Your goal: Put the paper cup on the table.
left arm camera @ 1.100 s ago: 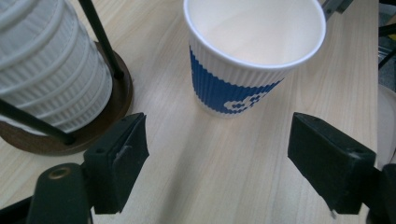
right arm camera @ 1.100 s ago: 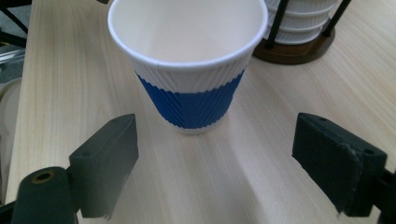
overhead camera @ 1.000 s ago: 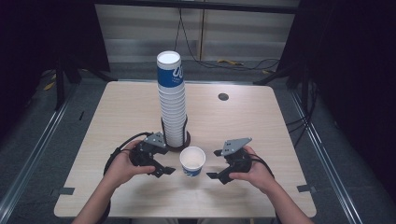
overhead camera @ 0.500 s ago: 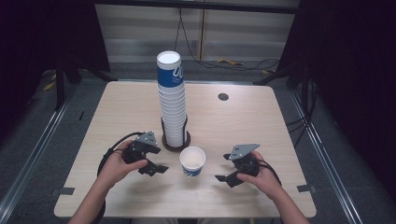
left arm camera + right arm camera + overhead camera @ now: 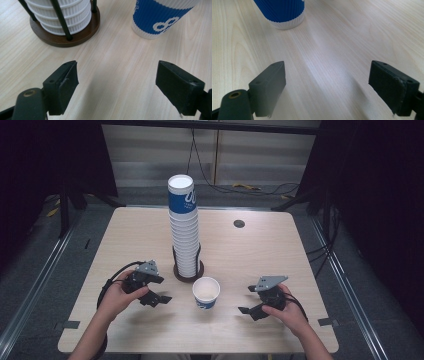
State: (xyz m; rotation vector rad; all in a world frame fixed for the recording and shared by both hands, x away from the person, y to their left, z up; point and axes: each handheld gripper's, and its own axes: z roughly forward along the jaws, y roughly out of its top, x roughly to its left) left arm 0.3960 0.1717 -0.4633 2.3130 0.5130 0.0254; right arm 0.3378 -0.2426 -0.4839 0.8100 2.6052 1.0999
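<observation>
Two grippers sit low over the table [image 5: 125, 235] on my feed, one on each side of a single paper cup [image 5: 206, 293]. That cup stands upright near the front edge, white inside with a blue ribbed sleeve, just in front of the tall cup stack [image 5: 183, 227] in its round brown holder [image 5: 188, 271]. Cup and holder look apart from above, though the gap is too narrow for me to be sure.

My left gripper [image 5: 159, 298] is to the left of the cup, near it but not touching, jaws spread with nothing between them. In the left gripper view its black pads [image 5: 65, 82] frame bare wood, with the holder's base [image 5: 75, 37] at upper left and the cup [image 5: 160, 20] at upper right, both beyond the tips.

My right gripper [image 5: 247, 311] is farther from the cup on the other side, jaws also wide apart and empty. In the right gripper view the cup's foot [image 5: 284, 15] stands beyond the left pad [image 5: 273, 83], with bare table between the jaws.

A small dark round disc [image 5: 239, 223] is set in the tabletop towards the far right.
</observation>
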